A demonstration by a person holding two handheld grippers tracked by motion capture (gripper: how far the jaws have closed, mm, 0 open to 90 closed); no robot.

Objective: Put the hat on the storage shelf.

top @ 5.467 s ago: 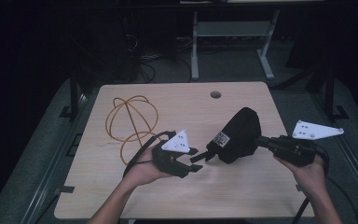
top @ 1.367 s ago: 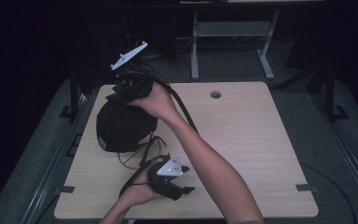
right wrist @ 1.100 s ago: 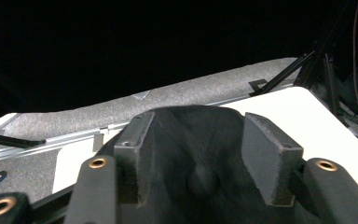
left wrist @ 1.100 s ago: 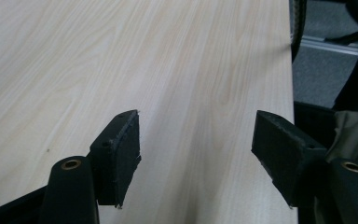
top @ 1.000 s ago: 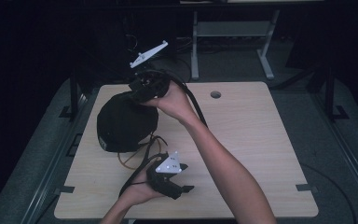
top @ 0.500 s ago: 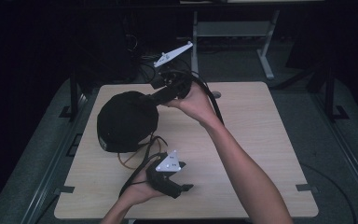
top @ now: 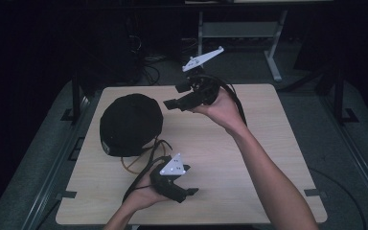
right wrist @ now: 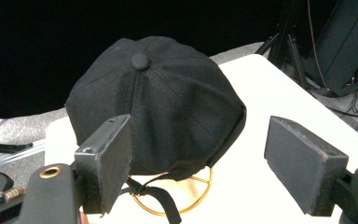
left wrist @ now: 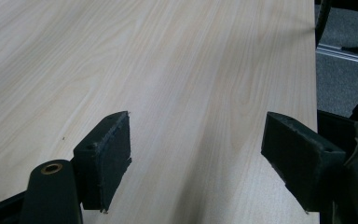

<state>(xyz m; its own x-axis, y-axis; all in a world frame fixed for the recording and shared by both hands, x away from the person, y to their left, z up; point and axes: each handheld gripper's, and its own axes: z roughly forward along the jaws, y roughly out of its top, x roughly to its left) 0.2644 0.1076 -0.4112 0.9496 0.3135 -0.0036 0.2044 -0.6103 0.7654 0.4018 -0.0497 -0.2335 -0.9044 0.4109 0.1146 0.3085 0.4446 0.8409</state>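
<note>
My right gripper point(top: 172, 103) is raised over the far middle of the bench, its jaws standing wide apart with nothing between them; in the right gripper view they frame the black fabric baseball cap with a button on its crown point(right wrist: 156, 100), but they do not touch it. The left gripper point(top: 186, 191) rests low near the front edge, jaws likewise spread and empty over bare wood in the left gripper view.

The cap sits toward the left side of the pale wood-grain bench point(top: 249, 158), perched on a thin golden wire stand point(right wrist: 182, 203) whose loops show under its brim, with a black strap hanging beside the wire. I judge the placing step done: the cap is on its stand and free of both tools.

What I would want next is a clean retreat of the right hand point(top: 223, 108) toward my side, kept high enough that the cable does not drag across the crown and tip the stand.
</note>
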